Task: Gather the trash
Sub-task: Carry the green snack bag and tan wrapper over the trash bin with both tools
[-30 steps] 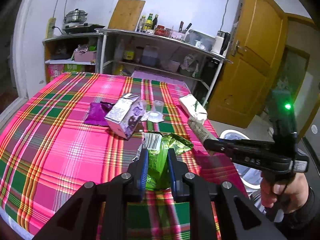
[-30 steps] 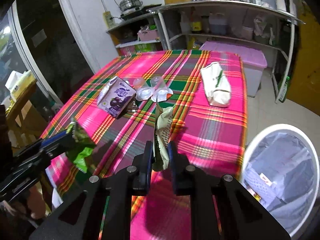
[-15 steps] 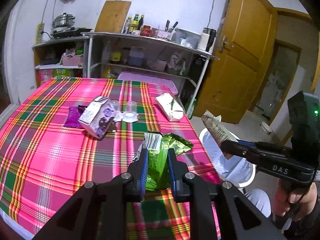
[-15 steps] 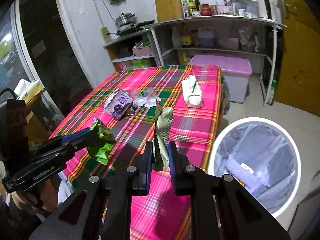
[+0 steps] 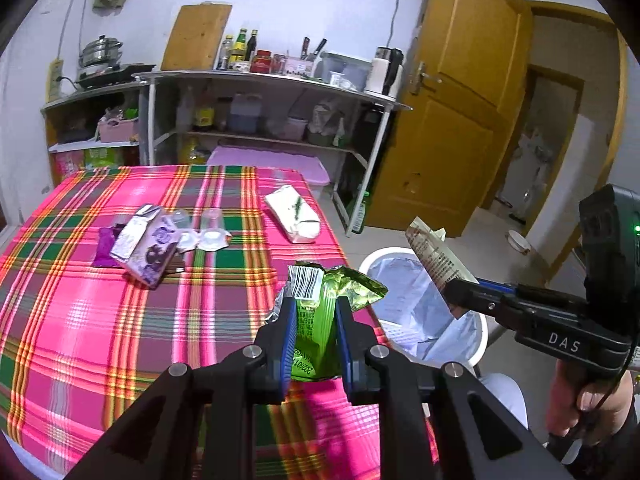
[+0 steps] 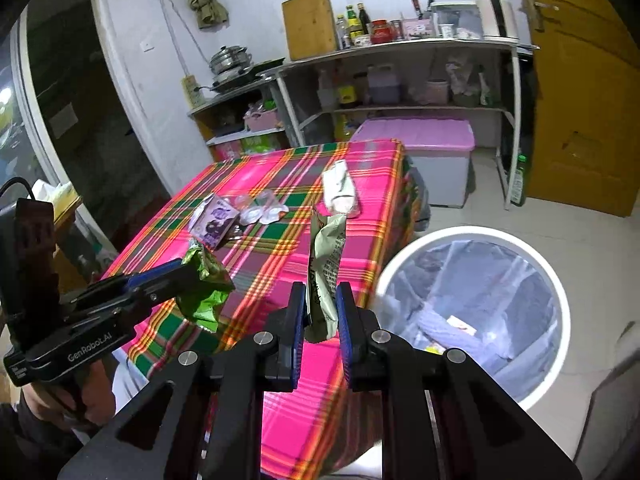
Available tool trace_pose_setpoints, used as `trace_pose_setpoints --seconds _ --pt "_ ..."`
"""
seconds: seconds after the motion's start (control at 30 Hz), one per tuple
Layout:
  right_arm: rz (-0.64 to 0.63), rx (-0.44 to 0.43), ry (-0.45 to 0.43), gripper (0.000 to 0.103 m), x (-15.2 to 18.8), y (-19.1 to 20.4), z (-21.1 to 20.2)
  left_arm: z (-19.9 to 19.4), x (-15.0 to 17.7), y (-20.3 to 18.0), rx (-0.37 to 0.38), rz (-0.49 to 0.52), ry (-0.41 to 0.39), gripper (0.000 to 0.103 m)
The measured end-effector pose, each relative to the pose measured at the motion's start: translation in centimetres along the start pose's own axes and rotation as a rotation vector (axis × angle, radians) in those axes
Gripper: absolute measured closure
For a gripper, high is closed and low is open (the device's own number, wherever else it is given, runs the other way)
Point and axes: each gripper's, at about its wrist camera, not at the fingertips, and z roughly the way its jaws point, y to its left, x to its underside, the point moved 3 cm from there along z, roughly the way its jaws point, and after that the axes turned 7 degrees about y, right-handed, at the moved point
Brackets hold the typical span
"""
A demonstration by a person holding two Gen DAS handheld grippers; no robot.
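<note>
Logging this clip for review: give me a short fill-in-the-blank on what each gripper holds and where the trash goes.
1. The left gripper is shut on a crumpled ____ wrapper.
2. The right gripper is shut on a pale ____ wrapper.
3. The white bin beside the table is lined with a ____.
4. The purple carton lies on the ____.

Missing words: green; printed; bag; table

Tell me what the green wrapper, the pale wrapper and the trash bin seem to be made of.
Green wrapper: likely metallised plastic film, glossy, with sharp shiny creases and a silvery inside.
Pale wrapper: probably thin printed film or coated paper, duller, softly crumpled; hard to tell which.
Trash bin: apparently white plastic, smooth rim, lined with a thin translucent bag that wrinkles.
</note>
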Motion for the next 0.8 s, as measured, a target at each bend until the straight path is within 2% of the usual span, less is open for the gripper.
trace_pose_setpoints --seconds 0.5,0.8 --pt "0.099 0.067 -0.047 0.087 1.3 -5.6 -3.2 2.7 -1.1 -6.2 0.072 0.098 0.036 0.084" --pt "0.149 0.098 -0.048 0.087 2.0 -8.1 -3.6 4.5 -1.1 -9.1 0.113 0.14 0.06 0.084"
